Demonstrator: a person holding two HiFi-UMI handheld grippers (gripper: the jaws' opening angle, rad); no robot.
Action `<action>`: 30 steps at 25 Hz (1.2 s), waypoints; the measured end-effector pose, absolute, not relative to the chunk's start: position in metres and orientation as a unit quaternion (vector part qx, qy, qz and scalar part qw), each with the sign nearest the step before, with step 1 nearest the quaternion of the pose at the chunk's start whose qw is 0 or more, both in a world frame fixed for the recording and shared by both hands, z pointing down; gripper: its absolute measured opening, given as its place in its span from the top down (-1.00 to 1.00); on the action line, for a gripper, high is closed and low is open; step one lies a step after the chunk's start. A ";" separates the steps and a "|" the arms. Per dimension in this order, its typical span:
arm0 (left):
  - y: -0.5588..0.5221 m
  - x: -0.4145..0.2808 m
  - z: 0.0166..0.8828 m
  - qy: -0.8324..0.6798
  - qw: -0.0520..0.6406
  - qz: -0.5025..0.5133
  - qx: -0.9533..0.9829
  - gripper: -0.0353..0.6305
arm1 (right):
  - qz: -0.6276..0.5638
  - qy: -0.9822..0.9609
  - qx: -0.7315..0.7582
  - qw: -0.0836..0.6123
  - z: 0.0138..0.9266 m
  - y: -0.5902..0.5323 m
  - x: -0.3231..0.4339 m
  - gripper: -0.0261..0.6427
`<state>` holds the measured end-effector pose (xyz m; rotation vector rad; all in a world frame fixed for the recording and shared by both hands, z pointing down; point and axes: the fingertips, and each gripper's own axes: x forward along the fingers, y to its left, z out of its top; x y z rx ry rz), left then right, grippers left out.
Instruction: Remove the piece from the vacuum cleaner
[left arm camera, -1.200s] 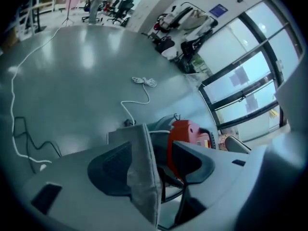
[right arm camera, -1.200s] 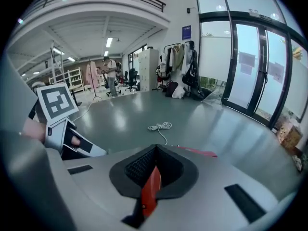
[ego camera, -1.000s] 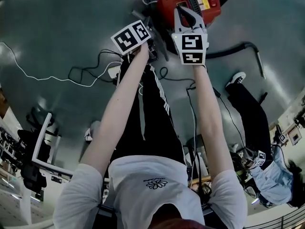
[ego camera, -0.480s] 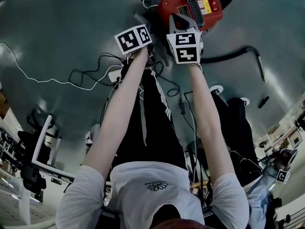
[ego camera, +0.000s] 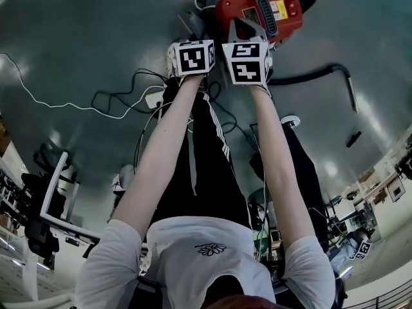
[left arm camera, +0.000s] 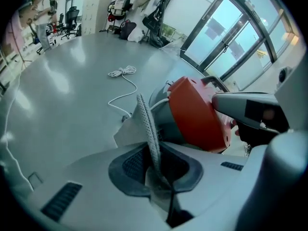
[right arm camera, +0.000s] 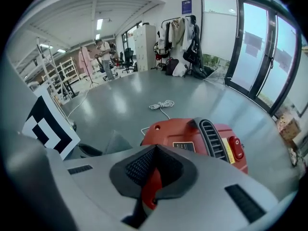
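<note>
The red vacuum cleaner point(ego camera: 257, 8) lies on the grey floor at the top of the head view. A thin grey mesh piece point(left arm camera: 147, 124) stands on edge at its near side. My left gripper point(left arm camera: 156, 165) has this piece between its pads, and its jaws are closing tight on it. My right gripper point(right arm camera: 153, 177) is shut on a red edge of the vacuum body point(right arm camera: 192, 138), just right of the left one. The two marker cubes point(ego camera: 193, 58) sit almost side by side.
A black hose point(ego camera: 322, 69) curves away to the right of the vacuum. Black cables point(ego camera: 122, 98) and a thin white cable point(ego camera: 38, 102) trail over the floor at the left. A coiled white cord point(left arm camera: 121, 71) lies beyond the vacuum. Glass doors and clothes racks stand behind.
My left gripper has swung right, up beside the right one, and closed on the grey piece. The right gripper stays on the vacuum. A bystander at the right has moved away.
</note>
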<state>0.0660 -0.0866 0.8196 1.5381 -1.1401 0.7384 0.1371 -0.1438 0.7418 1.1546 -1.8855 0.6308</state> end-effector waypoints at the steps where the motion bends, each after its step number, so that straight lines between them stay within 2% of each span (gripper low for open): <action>1: -0.087 0.065 0.819 -0.479 0.522 0.304 0.637 0.75 | 0.252 -0.747 0.461 0.407 0.742 -0.144 0.137 0.89; 9: -0.074 0.049 0.819 -0.513 0.517 0.277 0.627 0.84 | 0.233 -0.743 0.466 0.421 0.744 -0.144 0.137 0.89; 16: -0.066 0.046 0.811 -0.513 0.522 0.264 0.628 0.85 | 0.230 -0.733 0.448 0.457 0.744 -0.143 0.136 0.89; 30: -0.052 0.036 0.807 -0.513 0.535 0.250 0.623 0.85 | 0.242 -0.719 0.441 0.480 0.743 -0.145 0.133 0.89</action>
